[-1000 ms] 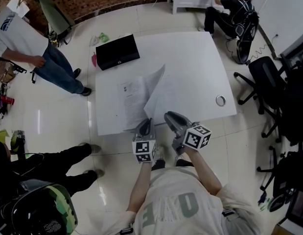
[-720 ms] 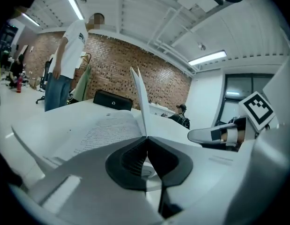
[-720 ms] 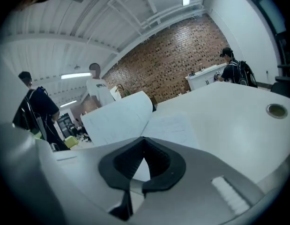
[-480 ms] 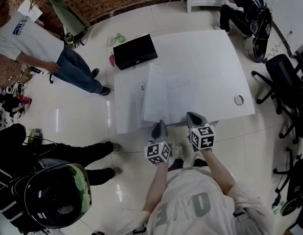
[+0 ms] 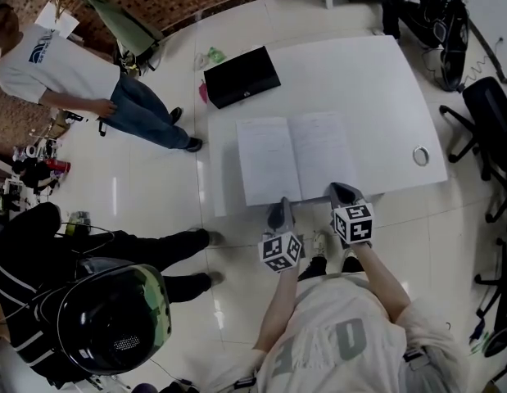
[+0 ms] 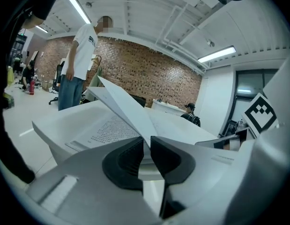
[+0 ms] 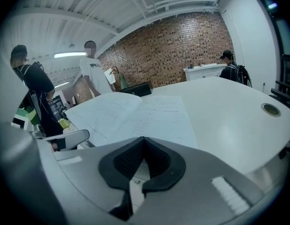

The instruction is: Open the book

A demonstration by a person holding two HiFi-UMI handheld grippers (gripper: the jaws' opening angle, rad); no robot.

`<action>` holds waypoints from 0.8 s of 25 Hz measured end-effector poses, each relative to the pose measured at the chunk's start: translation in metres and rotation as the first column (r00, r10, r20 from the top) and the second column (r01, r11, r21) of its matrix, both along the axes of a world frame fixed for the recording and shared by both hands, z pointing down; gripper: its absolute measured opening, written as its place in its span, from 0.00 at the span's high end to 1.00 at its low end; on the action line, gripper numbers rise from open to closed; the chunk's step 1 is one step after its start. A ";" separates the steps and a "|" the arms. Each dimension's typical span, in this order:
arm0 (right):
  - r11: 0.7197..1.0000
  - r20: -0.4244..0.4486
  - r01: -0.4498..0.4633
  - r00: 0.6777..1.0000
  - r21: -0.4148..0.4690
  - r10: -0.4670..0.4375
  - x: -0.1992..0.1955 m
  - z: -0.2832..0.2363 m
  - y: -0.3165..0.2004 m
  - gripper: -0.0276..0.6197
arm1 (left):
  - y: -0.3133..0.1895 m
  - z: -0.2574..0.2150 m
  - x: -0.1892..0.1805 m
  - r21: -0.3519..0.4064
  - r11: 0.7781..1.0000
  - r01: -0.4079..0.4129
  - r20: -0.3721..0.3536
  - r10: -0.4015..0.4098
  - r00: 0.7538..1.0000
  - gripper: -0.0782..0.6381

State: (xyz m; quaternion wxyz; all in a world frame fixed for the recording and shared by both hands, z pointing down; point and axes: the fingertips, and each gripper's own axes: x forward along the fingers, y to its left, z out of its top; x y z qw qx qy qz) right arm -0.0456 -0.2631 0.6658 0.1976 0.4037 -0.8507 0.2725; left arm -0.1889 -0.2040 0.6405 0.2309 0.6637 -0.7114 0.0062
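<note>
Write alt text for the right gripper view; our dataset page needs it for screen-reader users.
A book lies open on a white table just beyond the shut, empty right claw in the foreground. Behind the book are a black case, a person in a white shirt and a brick wall.

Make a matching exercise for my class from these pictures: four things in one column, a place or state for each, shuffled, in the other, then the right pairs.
Things
1. book
2. black case
3. round ring
4. right gripper

Places and states
A. jaws shut, nothing between them
B. at the far left corner of the table
C. on the tabletop near its right edge
D. lying open at the near edge

Pairs: 1-D, 2-B, 3-C, 4-A
</note>
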 end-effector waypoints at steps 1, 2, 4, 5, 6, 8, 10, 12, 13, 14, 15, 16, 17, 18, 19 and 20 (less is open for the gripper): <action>1.000 -0.004 0.000 1.000 -0.002 0.000 -0.001 0.001 0.000 0.95 | 0.000 0.001 -0.001 -0.002 1.000 0.001 0.009 -0.001 1.000 0.80; 1.000 -0.008 -0.001 1.000 -0.003 0.001 -0.001 0.003 0.000 0.95 | 0.000 0.002 -0.002 -0.007 1.000 0.003 0.021 -0.003 1.000 0.78; 1.000 -0.016 -0.002 1.000 -0.006 0.002 -0.001 0.005 0.000 0.95 | 0.000 0.005 -0.004 -0.021 1.000 0.009 0.051 -0.008 0.999 0.76; 1.000 -0.019 -0.003 1.000 -0.008 0.003 -0.001 0.005 0.001 0.95 | 0.001 0.005 -0.004 -0.029 1.000 0.011 0.068 -0.009 0.998 0.75; 1.000 -0.021 -0.005 1.000 -0.011 0.005 -0.001 0.006 0.002 0.95 | 0.001 0.006 -0.004 -0.038 0.999 0.013 0.089 -0.009 0.996 0.74; 1.000 -0.020 -0.010 1.000 -0.017 0.009 0.000 0.006 0.003 0.95 | 0.001 0.005 -0.005 -0.053 0.998 0.020 0.134 -0.012 0.991 0.73; 1.000 -0.018 -0.012 1.000 -0.020 0.012 0.000 0.006 0.003 0.95 | 0.003 0.006 -0.010 -0.065 0.997 0.052 0.171 -0.040 0.984 0.69; 1.000 -0.019 -0.012 1.000 -0.021 0.012 0.000 0.007 0.003 0.95 | 0.006 0.009 -0.019 -0.075 0.993 0.095 0.186 -0.080 0.979 0.55; 1.000 -0.020 -0.012 1.000 -0.022 0.011 0.000 0.008 0.003 0.95 | 0.007 0.010 -0.022 -0.078 0.991 0.107 0.190 -0.091 0.978 0.50; 1.000 -0.021 -0.012 1.000 -0.022 0.011 0.000 0.009 0.003 0.95 | 0.008 0.012 -0.024 -0.080 0.991 0.112 0.192 -0.095 0.977 0.48; 1.000 -0.022 -0.012 1.000 -0.023 0.011 0.000 0.010 0.002 0.95 | 0.008 0.013 -0.025 -0.080 0.990 0.113 0.193 -0.096 0.976 0.48; 1.000 -0.023 -0.012 1.000 -0.022 0.011 -0.001 0.010 0.002 0.95 | 0.008 0.013 -0.026 -0.079 0.990 0.115 0.194 -0.098 0.976 0.48; 1.000 -0.026 -0.011 1.000 -0.021 0.011 -0.001 0.011 0.002 0.95 | 0.008 0.013 -0.027 -0.078 0.990 0.117 0.194 -0.100 0.976 0.48; 1.000 -0.029 -0.011 1.000 -0.020 0.011 -0.001 0.011 0.002 0.95 | 0.009 0.013 -0.028 -0.077 0.990 0.121 0.195 -0.104 0.975 0.47; 1.000 -0.032 -0.011 0.999 -0.018 0.011 -0.001 0.011 0.002 0.95 | 0.010 0.013 -0.030 -0.077 0.989 0.128 0.195 -0.111 0.975 0.45; 1.000 -0.033 -0.011 0.999 -0.017 0.011 -0.002 0.011 0.001 0.95 | 0.011 0.014 -0.033 -0.078 0.987 0.138 0.195 -0.121 0.973 0.42</action>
